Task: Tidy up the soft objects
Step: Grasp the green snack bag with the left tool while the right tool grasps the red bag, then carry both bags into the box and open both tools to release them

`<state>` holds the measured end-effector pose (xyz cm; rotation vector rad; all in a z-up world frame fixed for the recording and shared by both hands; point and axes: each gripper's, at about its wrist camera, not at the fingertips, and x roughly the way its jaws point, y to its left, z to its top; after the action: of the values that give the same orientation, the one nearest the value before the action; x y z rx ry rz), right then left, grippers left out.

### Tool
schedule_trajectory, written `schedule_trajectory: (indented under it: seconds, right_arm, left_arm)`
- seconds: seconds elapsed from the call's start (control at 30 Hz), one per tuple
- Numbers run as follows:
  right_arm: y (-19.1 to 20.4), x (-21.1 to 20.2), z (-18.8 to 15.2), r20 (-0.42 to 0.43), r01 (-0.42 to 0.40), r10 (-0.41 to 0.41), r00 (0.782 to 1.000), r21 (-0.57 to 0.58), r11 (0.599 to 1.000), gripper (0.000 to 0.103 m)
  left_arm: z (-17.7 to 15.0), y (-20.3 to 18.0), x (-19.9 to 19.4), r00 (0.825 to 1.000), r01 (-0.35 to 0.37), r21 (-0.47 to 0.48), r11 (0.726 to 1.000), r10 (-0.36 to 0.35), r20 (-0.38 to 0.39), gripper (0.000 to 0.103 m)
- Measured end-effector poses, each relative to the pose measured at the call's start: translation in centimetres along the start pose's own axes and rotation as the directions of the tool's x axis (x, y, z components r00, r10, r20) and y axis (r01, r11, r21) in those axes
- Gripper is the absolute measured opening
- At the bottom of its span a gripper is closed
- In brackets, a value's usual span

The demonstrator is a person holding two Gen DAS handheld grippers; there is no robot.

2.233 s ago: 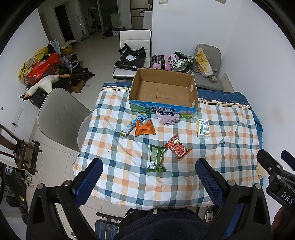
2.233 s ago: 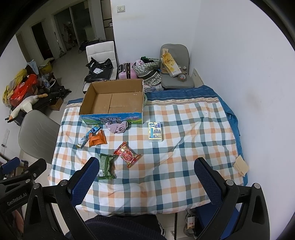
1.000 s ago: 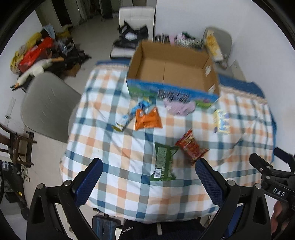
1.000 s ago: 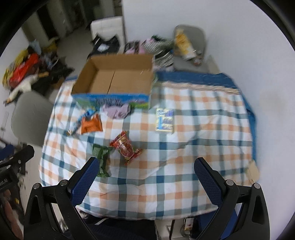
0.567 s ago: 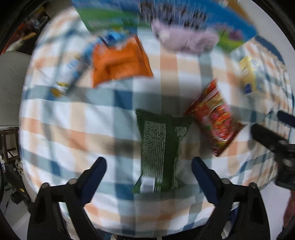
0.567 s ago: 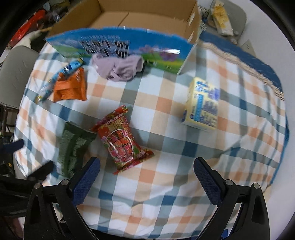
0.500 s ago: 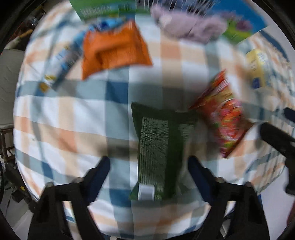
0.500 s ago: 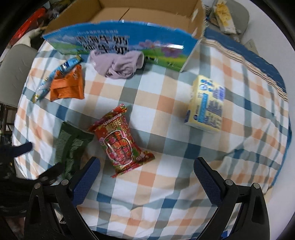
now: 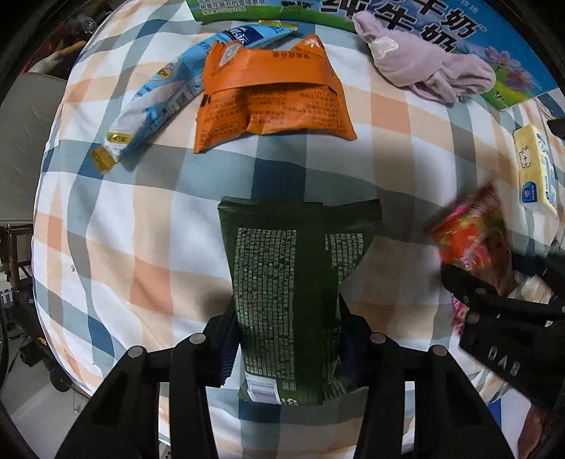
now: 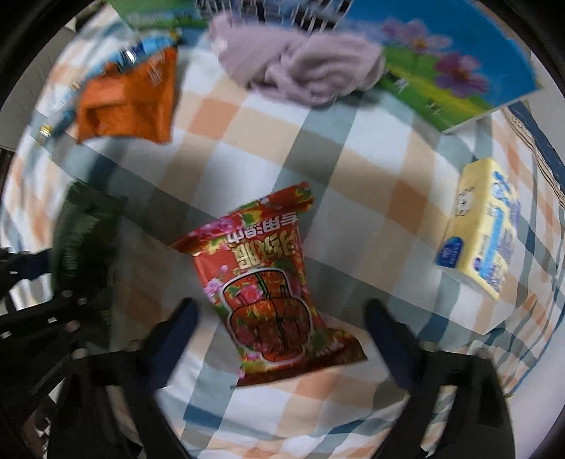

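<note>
1. My left gripper (image 9: 287,347) is clamped on the near end of the green packet (image 9: 293,282), which lies flat on the checked cloth (image 9: 141,219).
2. My right gripper (image 10: 280,317) has its jaws spread wide, one on each side of the red packet (image 10: 268,282), neither touching it.
3. Beyond them lie the orange packet (image 9: 272,95), the blue sachet (image 9: 166,91) and the lilac cloth (image 9: 427,69), against the printed box (image 10: 441,63).
4. The yellow tissue pack (image 10: 483,229) sits apart on the right.

"牛奶" on the cardboard box (image 9: 441,21)
</note>
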<state>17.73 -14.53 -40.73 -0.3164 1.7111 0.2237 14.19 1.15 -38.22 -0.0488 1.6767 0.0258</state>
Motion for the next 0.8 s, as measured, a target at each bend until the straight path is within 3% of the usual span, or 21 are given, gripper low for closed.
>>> schedule_trajectory:
  seconds: [0.03,0.07,0.23,0.37,0.5,0.8]
  right_arm:
    - [-0.3,0.7,0.1,-0.027,-0.020,0.021,0.999,0.031,0.999,0.065]
    - [-1.0,1.5,0.0,-0.059,-0.060,0.066,0.996,0.101,0.993,0.060]
    - [-4.6,2.8,-1.3,-0.088,-0.234,0.286,0.954,0.375,0.897,0.057]
    - [-5.2,3.4,-1.6,-0.098,-0.210,0.261,0.960,0.362,0.908,0.058]
    - [-4.7,2.6,-1.7,-0.090,-0.163,0.205,0.975,0.346,0.924,0.051]
    - [-7.1,-1.7,-5.9,0.006,-0.202,0.212,0.977,0.341,0.918,0.049]
  left_arm:
    - [0.1,0.1,0.8,1.000,-0.002,-0.001,1.000,0.002,0.001,0.046]
    - [0.2,0.2,1.0,1.000,-0.001,-0.003,1.000,0.001,-0.002,0.046]
    - [1.0,-0.4,2.9,1.000,0.005,-0.022,1.000,-0.005,-0.006,0.045]
    - [1.0,-1.3,2.0,0.999,-0.030,-0.010,0.999,0.030,0.013,0.037]
    - [0.4,-1.4,0.3,0.998,-0.042,-0.009,0.999,0.042,0.046,0.035]
    - [-2.4,-2.5,-5.8,0.981,-0.014,0.010,1.000,0.012,0.192,0.034]
